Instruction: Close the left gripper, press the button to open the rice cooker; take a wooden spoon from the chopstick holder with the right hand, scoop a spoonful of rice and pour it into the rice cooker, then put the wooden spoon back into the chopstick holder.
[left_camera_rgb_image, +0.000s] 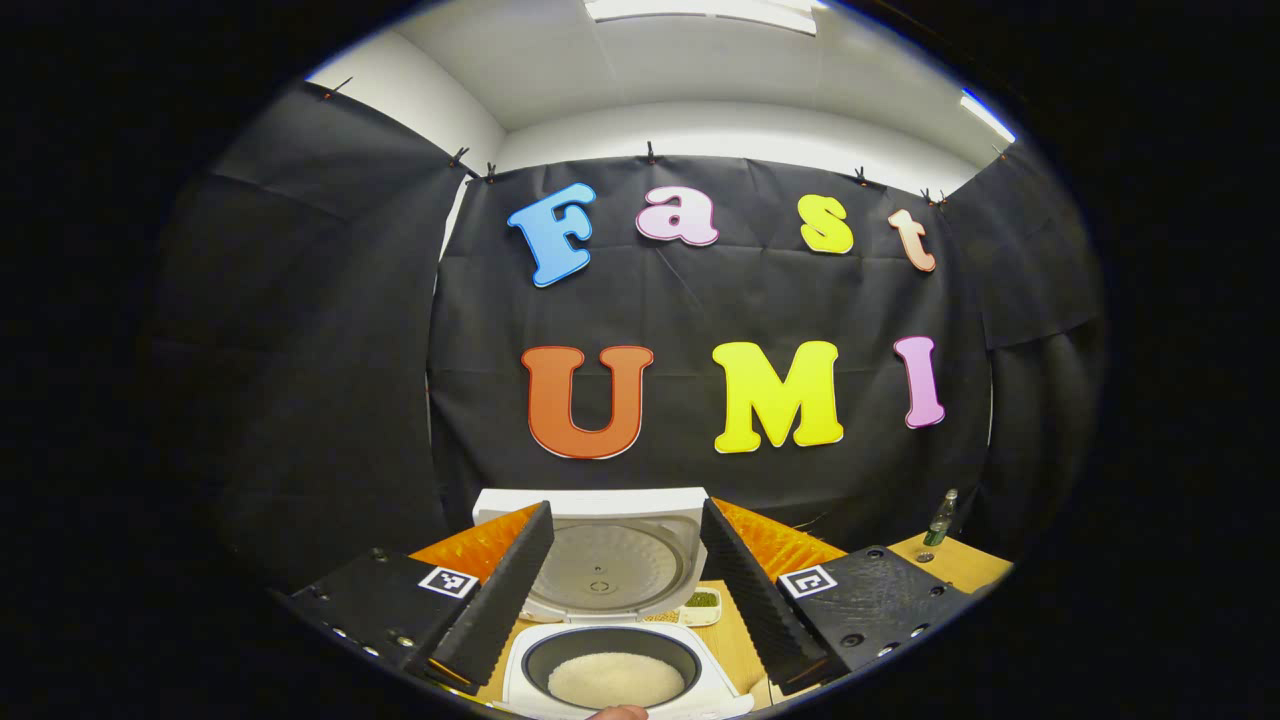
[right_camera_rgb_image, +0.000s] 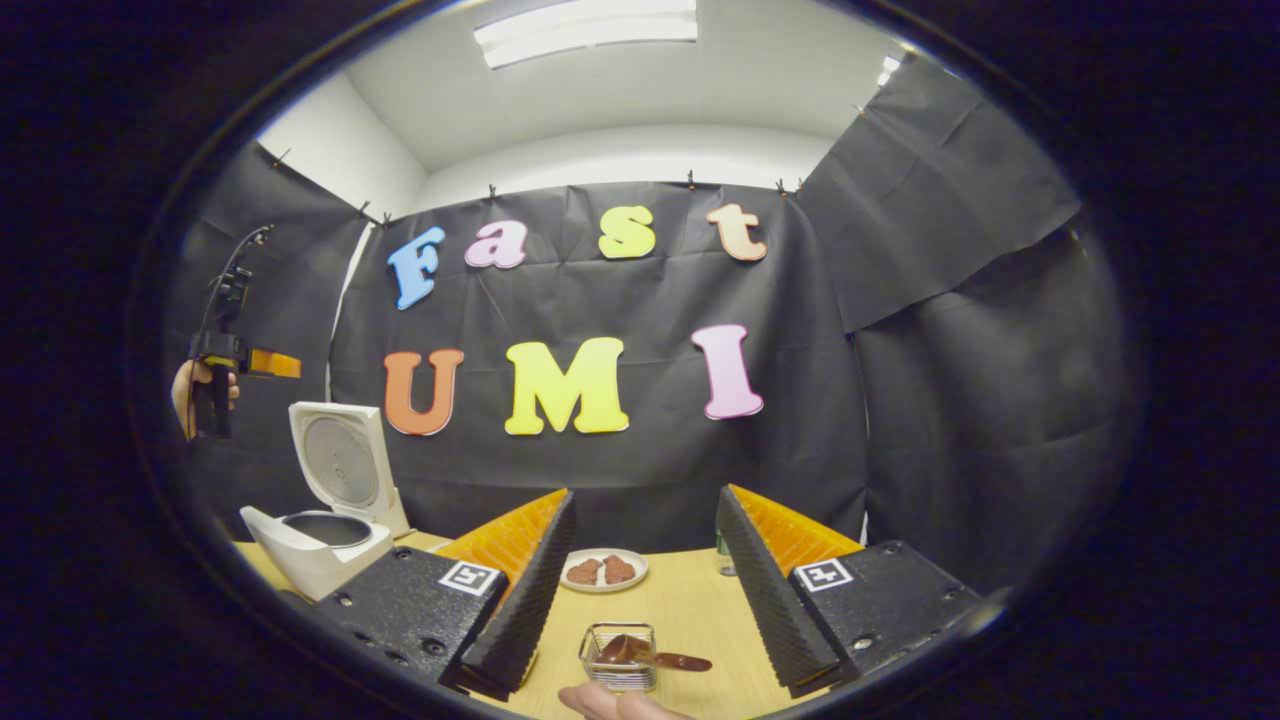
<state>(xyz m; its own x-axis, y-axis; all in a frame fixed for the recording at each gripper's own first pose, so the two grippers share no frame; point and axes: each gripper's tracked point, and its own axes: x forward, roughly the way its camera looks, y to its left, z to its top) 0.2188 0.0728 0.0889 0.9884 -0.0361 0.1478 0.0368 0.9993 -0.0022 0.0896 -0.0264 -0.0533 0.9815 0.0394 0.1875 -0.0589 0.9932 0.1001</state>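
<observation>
Spread wide with nothing between their fingers, the left tongs (left_camera_rgb_image: 625, 585) hang above the rice cooker (left_camera_rgb_image: 610, 650), which stands at the bench's (left_camera_rgb_image: 735, 640) near edge with its lid (left_camera_rgb_image: 600, 555) raised upright behind the pot. White rice (left_camera_rgb_image: 615, 680) lies in the pot's bottom. A small dish of green bits (left_camera_rgb_image: 700, 601) sits just behind the cooker, and a dark bottle (left_camera_rgb_image: 940, 520) stands near the bench's far right corner. Right tongs (right_camera_rgb_image: 645, 590) are likewise parted and empty, above the clear chopstick holder (right_camera_rgb_image: 618, 657) near the near edge; what looks like the wooden spoon (right_camera_rgb_image: 650, 655) lies across it. A plate (right_camera_rgb_image: 603, 570) with two brown pieces rests farther back.
</observation>
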